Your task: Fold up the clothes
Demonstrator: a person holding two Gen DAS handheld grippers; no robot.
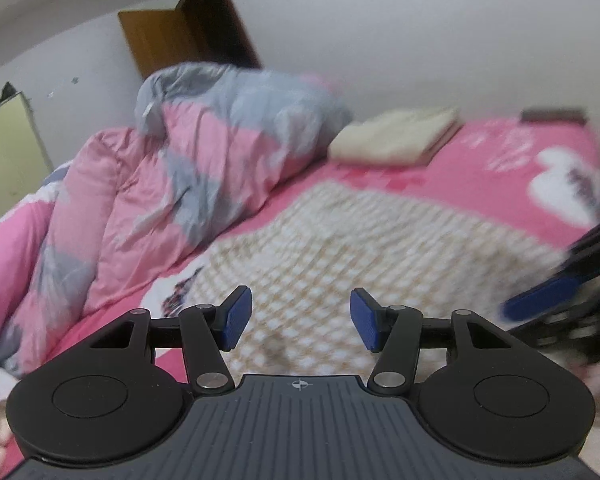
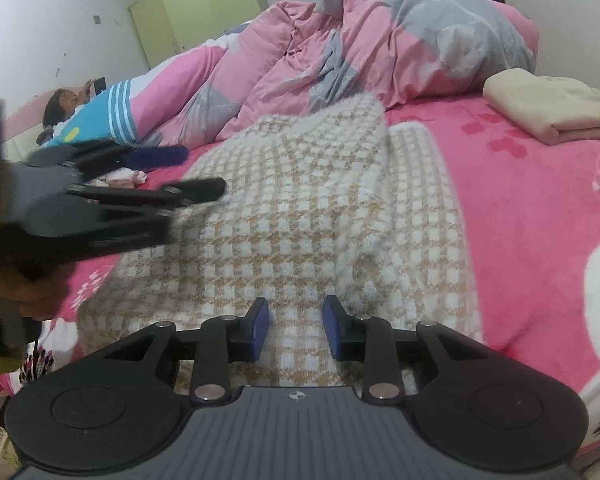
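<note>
Cream-and-tan checked knit, the garment [image 2: 300,216] lay spread on the pink bed [image 2: 520,220] near its front edge, one flap folded over. The right gripper [image 2: 296,328] hovered above it, fingers apart and empty. The left gripper [image 1: 300,318], blurred, also stood open. The quilt [image 2: 380,52] hid the bed's far side.
</note>
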